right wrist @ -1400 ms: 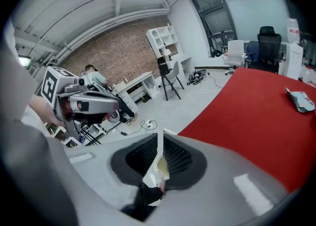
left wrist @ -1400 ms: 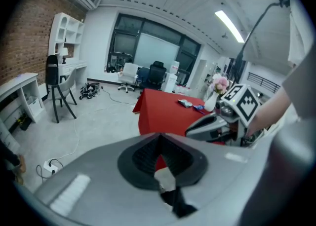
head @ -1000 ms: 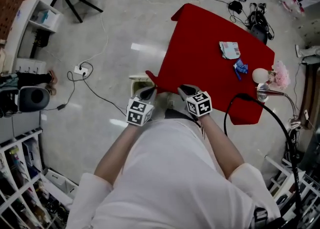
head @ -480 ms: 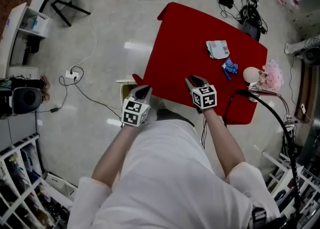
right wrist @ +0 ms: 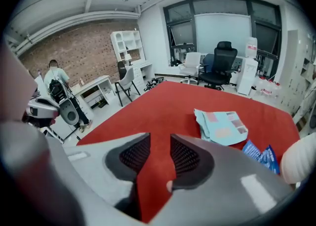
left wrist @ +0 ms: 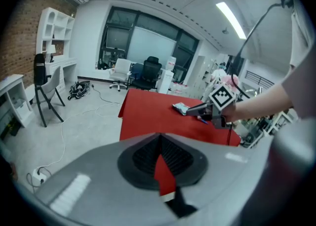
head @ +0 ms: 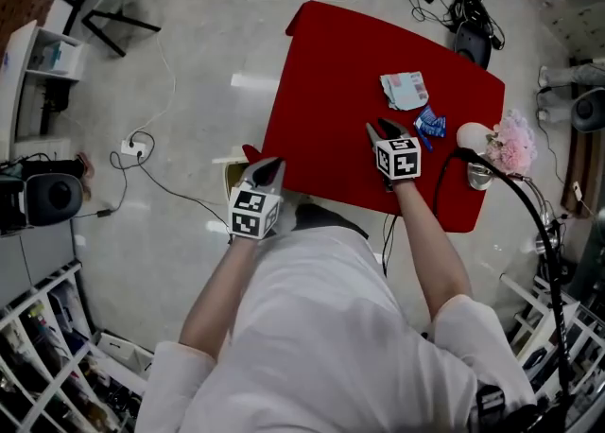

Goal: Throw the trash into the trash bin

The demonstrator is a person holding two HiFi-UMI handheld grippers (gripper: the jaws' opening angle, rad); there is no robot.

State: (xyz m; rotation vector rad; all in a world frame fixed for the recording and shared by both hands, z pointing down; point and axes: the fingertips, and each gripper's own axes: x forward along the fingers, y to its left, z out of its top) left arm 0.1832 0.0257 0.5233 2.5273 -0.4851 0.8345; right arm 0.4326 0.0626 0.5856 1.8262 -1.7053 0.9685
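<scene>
Holds right gripper (head: 382,127) out over red table (head: 331,62), angled down and pointing toward 12 o'clock, with jaws parted and just been opening. Grasps nothing; shows only bare red tabletop in the gap.

Finds the trash ahead on the table: pale blue-green packet (head: 405,91) at 1 o'clock of the tips, near but untouched, and small blue wrappers (head: 430,123) at 3 o'clock, just beside.

Holds left gripper (head: 268,168) by the table's 7 o'clock corner, above the floor, with jaws clenched together at the tips and nothing caught between.

Places beige trash bin (head: 233,176) on the floor at 9 o'clock of the left gripper, just beside that corner and partly hidden.

Notes white round object (head: 468,135) and pink flowers (head: 515,147) at the table's 3 o'clock edge.
</scene>
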